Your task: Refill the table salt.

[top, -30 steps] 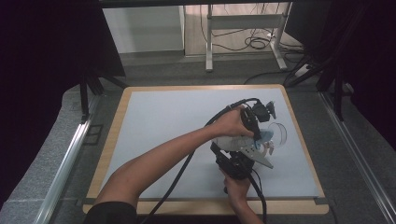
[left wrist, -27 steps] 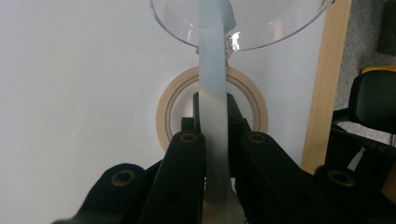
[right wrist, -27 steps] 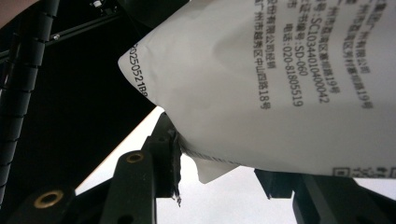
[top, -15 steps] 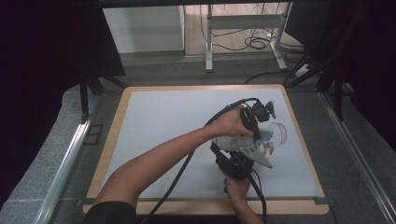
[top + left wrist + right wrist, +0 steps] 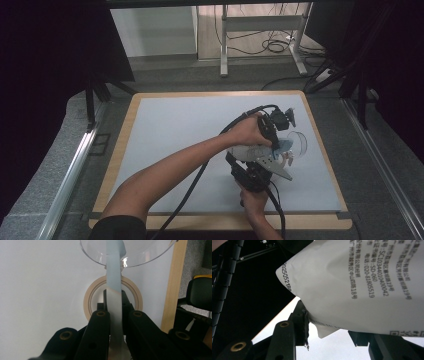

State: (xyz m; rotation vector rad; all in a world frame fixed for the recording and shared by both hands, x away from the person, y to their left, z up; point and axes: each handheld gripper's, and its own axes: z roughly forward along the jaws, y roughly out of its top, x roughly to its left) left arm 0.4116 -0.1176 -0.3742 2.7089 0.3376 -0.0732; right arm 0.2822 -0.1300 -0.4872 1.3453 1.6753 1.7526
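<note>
Nearest the person, the right gripper point(image 5: 257, 175) is sitting close to the front edge of the table point(image 5: 165, 130), the hand behind it coming up from below. In the right gripper view its jaws are reaching up to the lower edge of a white printed packet point(image 5: 362, 282); one jaw is lying against the packet's crimped corner, the other standing off to the side, and whether they are actually pinching it cannot be told from here.

Just beyond, the left gripper point(image 5: 275, 127) is crossing over from the left on an outstretched forearm, sitting directly above and behind the right one. In the left gripper view its jaws are pressing together on a pale blue strip point(image 5: 113, 287), which is running straight up between them and away from the camera.

Farther along, the strip is passing over a ring of beige tape point(image 5: 113, 298) lying flat on the white surface, just ahead of the jaw tips. Farthest out, the strip is entering a clear plastic bowl point(image 5: 140, 252), whose rim is curving over the tape ring.
</note>
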